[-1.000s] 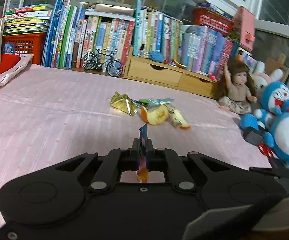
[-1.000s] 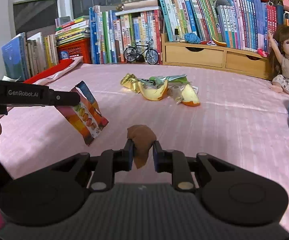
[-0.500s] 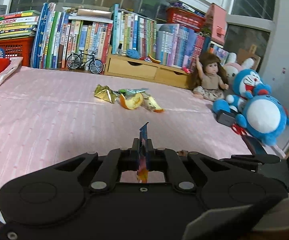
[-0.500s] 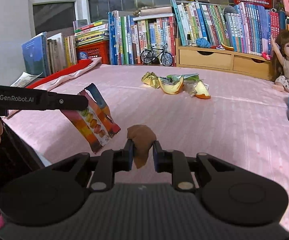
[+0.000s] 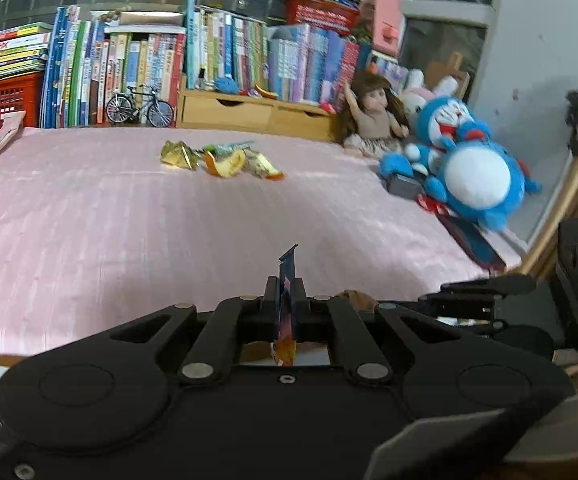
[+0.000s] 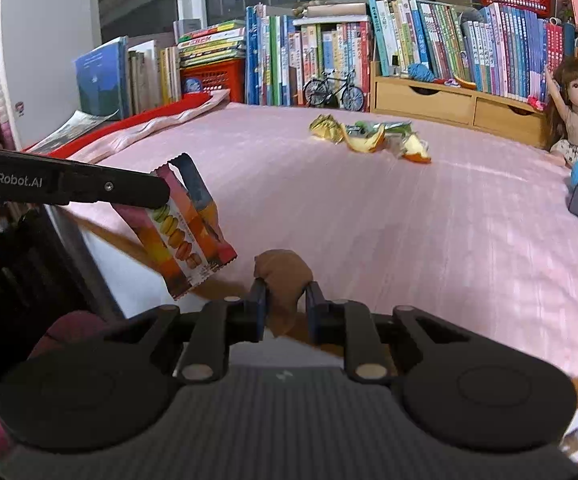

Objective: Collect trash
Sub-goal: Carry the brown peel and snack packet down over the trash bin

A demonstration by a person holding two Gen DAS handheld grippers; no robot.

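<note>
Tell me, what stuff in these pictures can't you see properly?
- Brown lump in the right claw: what it is, unclear; the fingers hide its lower part.
- Snack wrapper, left wrist view: edge-on, print unreadable.
- Trash pile: far off, too small to count.
- A trash bin: not in either view.

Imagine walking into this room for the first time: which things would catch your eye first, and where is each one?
Nearest the cameras, the left gripper pinches a colourful macaron wrapper and the right gripper clamps a brown crumpled wad. Farther off, near the far side of the pink bedspread, lies a small heap of litter: gold foil, fruit peel and wrappers. At the right edge sits a bright blue plush cat beside a doll.
</note>
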